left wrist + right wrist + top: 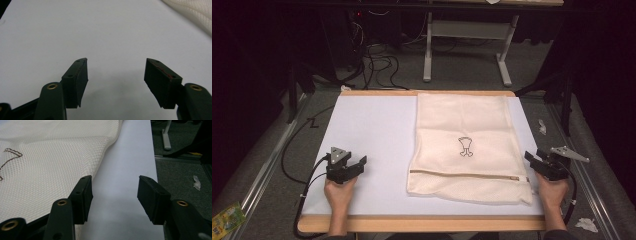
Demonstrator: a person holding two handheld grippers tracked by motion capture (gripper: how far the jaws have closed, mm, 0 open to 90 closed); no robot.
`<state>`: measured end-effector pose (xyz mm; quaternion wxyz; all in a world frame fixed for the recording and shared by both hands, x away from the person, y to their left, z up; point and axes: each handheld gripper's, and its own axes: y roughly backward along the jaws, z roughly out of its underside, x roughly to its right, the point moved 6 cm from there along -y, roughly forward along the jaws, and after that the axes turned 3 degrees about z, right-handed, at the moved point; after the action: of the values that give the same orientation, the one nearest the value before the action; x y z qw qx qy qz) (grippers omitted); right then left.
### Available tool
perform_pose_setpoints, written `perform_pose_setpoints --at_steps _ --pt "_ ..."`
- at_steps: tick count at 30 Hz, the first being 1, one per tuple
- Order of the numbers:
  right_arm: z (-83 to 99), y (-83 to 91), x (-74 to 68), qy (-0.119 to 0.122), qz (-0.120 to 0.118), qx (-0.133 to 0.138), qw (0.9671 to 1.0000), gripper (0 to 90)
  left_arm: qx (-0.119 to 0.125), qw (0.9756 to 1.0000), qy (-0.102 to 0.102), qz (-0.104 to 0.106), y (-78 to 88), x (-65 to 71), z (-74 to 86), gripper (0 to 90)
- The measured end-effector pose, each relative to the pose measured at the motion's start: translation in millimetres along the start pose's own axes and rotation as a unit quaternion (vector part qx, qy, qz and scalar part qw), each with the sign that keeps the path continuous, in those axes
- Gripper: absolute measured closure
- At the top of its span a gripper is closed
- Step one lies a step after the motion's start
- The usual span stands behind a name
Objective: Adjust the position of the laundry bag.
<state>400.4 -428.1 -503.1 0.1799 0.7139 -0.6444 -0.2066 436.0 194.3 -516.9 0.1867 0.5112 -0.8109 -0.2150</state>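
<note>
both grippers (jaws apart, holding nothing) flank mesh bag (469, 145).

Cream mesh bag (467, 145) of soft open-weave cloth, matt, finely pitted; dark stitched emblem (465, 146) on it and a thin brown zip (467, 175) near the front edge. Surface (372, 135) covered in smooth, matt white sheet, edged in pale wood. Left tool (116, 75) and right tool (115, 192) of matt black plastic with ribbed rubbery pads and small brass-coloured metal rivets.
</note>
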Motion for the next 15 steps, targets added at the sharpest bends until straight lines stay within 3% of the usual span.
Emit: perform_pose_setpoints --at_steps 4,8,15 --pt "0.2 0.6 0.5 -0.009 -0.001 0.000 1.0000 44.7 -0.013 0.9998 -0.013 -0.002 -2.5 2.5 0.6 35.3" --pt "0.1 0.3 0.7 -0.007 -0.001 0.001 1.0000 44.4 -0.007 0.9998 -0.017 0.003 -0.8 3.3 0.3 34.8" --pt "0.5 -0.3 -1.2 0.000 0.003 -0.005 1.0000 44.1 0.000 0.9999 -0.010 0.011 0.1 2.5 -0.1 35.8"
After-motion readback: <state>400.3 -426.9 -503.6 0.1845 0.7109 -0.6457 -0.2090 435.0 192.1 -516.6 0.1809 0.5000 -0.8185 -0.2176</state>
